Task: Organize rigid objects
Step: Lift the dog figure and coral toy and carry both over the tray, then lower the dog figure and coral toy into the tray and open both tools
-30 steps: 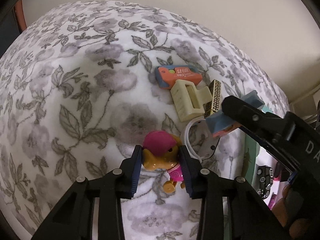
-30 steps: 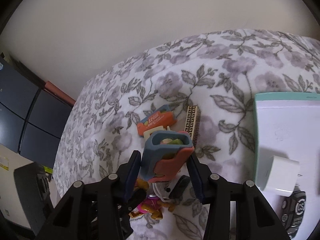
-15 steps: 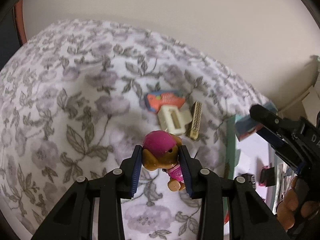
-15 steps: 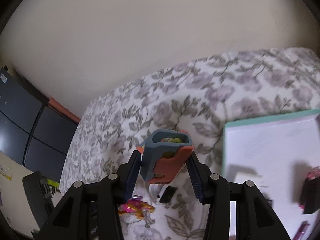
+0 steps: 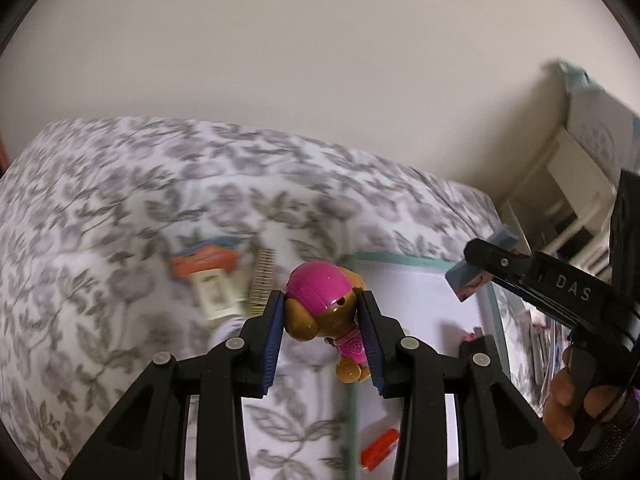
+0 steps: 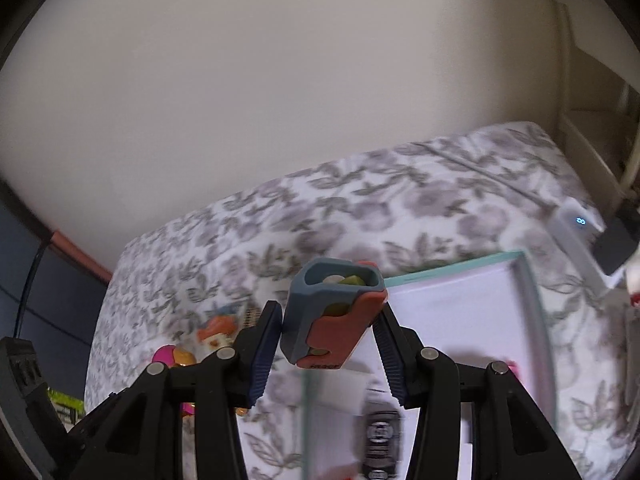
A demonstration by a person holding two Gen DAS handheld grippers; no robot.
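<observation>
The left gripper (image 5: 323, 334) is clamped on a toy puppy with a pink cap (image 5: 322, 307), held in the air above the floral bedspread (image 5: 100, 208). Beyond it to the left lie an orange case (image 5: 204, 258), a cream block (image 5: 216, 292) and a patterned comb-like piece (image 5: 262, 276). To its right, the right gripper (image 6: 328, 336) grips a blue-and-orange case (image 6: 334, 316) over the near edge of a white tray with a teal rim (image 6: 532, 312).

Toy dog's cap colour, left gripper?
Magenta pink cap on a brown toy dog; clearest in the left wrist view.
</observation>
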